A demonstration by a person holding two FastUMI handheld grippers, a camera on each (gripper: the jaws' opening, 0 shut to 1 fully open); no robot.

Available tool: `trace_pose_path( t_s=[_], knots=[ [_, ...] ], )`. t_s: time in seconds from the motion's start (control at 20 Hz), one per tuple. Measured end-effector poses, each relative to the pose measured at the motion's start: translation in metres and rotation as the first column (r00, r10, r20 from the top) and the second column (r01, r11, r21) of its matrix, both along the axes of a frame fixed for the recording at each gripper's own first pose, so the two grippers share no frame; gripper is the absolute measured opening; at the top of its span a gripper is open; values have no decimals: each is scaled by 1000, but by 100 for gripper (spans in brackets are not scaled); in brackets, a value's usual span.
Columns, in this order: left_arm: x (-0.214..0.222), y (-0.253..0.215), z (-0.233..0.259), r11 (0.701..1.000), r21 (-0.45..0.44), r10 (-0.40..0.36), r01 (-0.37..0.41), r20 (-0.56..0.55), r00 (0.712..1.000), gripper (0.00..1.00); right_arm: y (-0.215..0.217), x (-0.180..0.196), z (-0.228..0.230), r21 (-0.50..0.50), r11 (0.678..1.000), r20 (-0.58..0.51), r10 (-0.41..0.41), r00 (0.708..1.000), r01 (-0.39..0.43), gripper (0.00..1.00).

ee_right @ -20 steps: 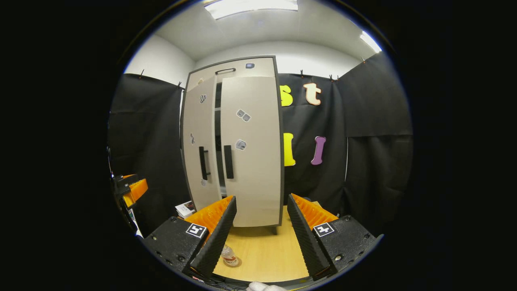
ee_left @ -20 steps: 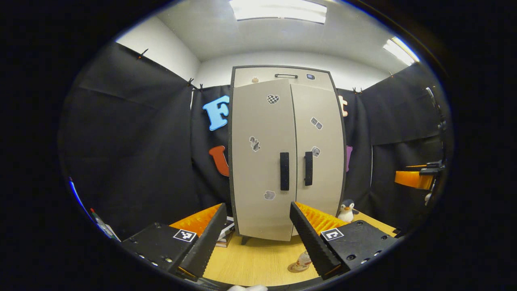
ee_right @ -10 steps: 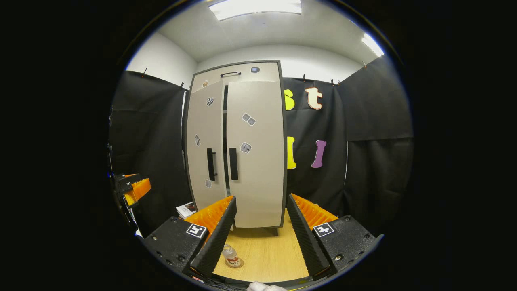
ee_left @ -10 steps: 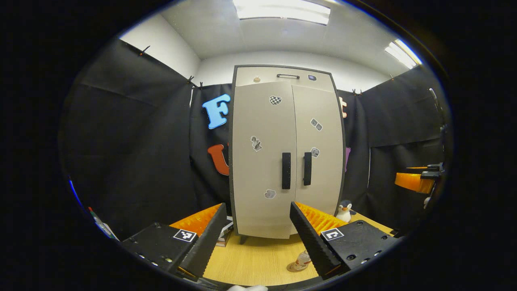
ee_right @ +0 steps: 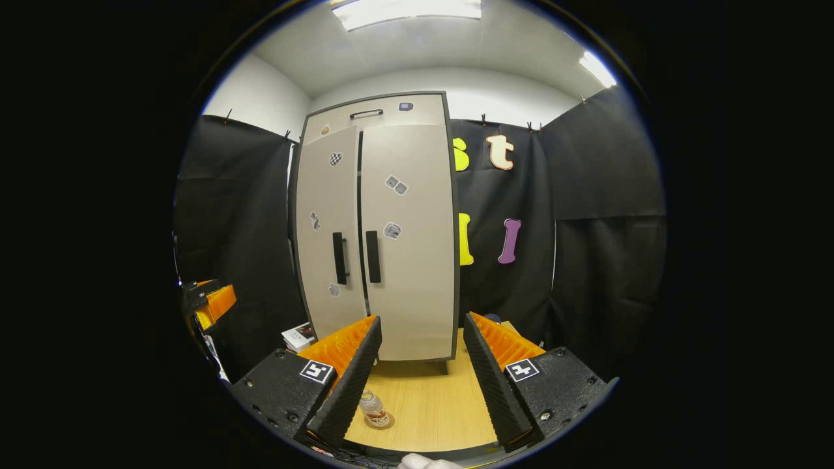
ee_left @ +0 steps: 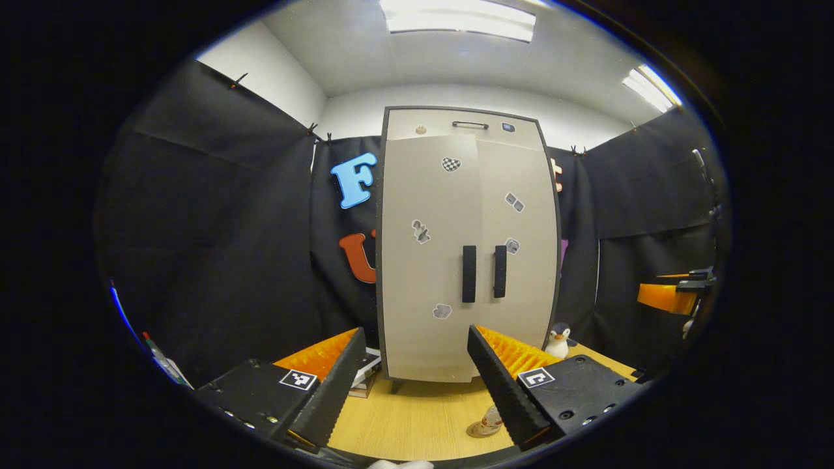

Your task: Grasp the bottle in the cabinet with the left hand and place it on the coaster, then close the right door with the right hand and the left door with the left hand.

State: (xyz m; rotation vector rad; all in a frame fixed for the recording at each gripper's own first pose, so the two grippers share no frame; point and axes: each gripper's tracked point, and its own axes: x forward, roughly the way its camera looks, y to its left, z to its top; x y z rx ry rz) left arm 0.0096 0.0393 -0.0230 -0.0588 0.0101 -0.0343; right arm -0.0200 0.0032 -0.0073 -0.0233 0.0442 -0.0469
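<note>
The tall beige cabinet [ee_left: 466,254] stands at the back of the wooden table, both doors flush, with two black handles side by side; in the right gripper view the cabinet [ee_right: 404,234] sits left of centre. A small clear bottle [ee_right: 373,409] stands upright on a round coaster [ee_right: 381,423] near the table's front; in the left gripper view the bottle [ee_left: 490,420] is partly hidden behind a finger. My left gripper [ee_left: 417,384] is open and holds nothing, well back from the cabinet. My right gripper [ee_right: 417,378] is open too, also apart from the doors.
A toy penguin [ee_left: 558,339] stands by the cabinet's right foot. A stack of books [ee_left: 366,374] lies at its left foot; the books [ee_right: 298,337] also show in the right gripper view. The other gripper [ee_left: 671,293] hangs at the far right.
The left door has swung the last bit shut, so the dark gap between the doors is gone. Both grippers have drawn back slightly from the cabinet.
</note>
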Motion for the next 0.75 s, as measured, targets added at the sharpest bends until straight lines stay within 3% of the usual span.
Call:
trace_pose_path(
  t_s=[0.75],
  knots=[
    [21, -11, -3, 999, 2, -36, 36, -38, 999, 96, 6, 11, -7, -28, 999, -13, -16, 1000, 16, 78]
  ],
)
